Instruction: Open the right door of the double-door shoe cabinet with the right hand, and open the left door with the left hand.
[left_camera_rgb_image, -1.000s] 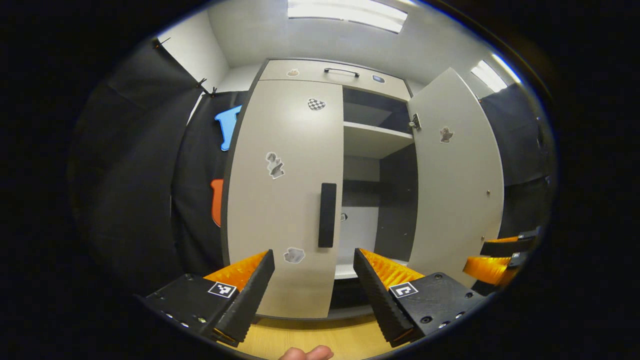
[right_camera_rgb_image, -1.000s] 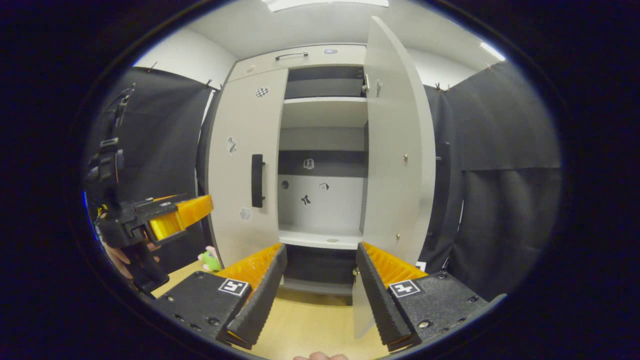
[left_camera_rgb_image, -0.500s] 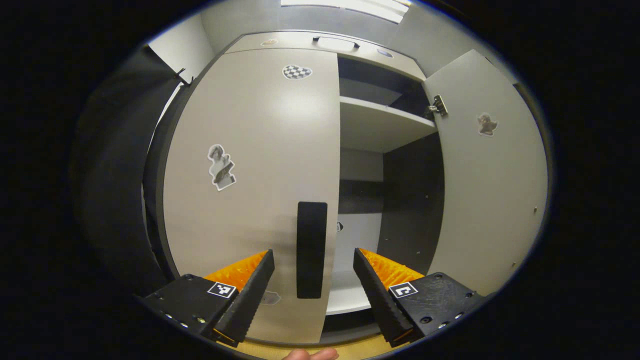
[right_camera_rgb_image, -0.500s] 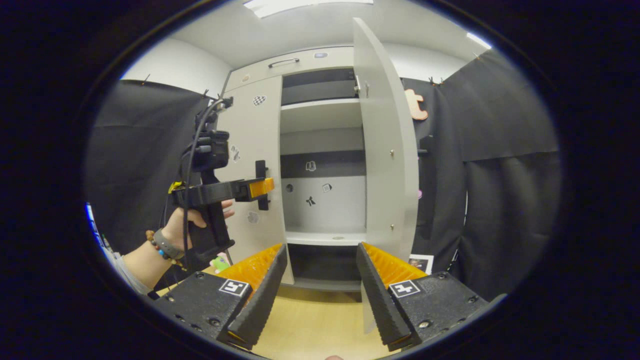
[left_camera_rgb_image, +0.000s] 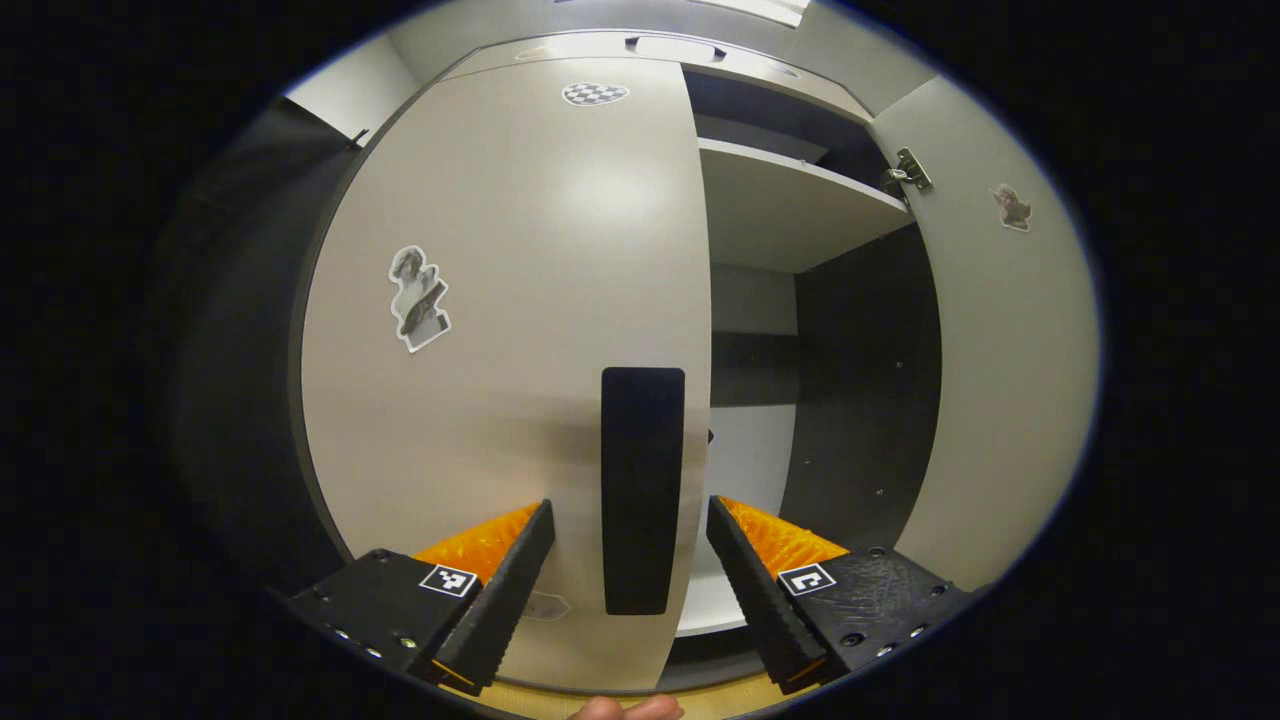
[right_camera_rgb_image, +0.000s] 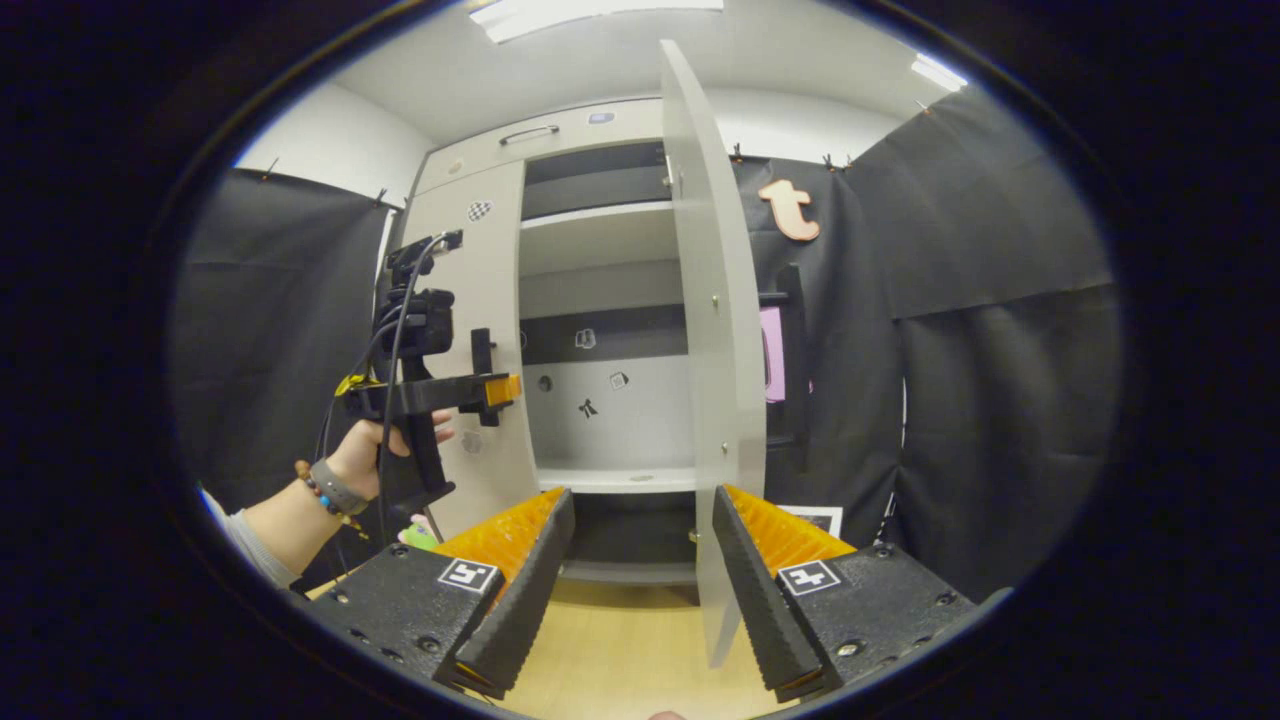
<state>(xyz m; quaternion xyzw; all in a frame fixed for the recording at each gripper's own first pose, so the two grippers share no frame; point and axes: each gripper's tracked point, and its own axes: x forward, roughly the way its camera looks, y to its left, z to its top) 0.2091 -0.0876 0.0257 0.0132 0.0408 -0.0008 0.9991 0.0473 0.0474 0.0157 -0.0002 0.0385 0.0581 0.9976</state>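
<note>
Two tools, both spread: left tool (left_camera_rgb_image: 628, 560) astride left-door handle (left_camera_rgb_image: 642, 490), pale wood floor (right_camera_rgb_image: 615, 655) below.

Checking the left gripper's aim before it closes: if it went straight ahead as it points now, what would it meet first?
Most likely the black handle on the closed left door; it stands between the open left gripper's fingers.

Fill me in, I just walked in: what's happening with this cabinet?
A person is opening a shoe cabinet with two handheld grippers. The right door already stands swung open. The left gripper, jaws open, is lined up around the closed left door's black handle without gripping. The right gripper hangs open, holding nothing.
</note>
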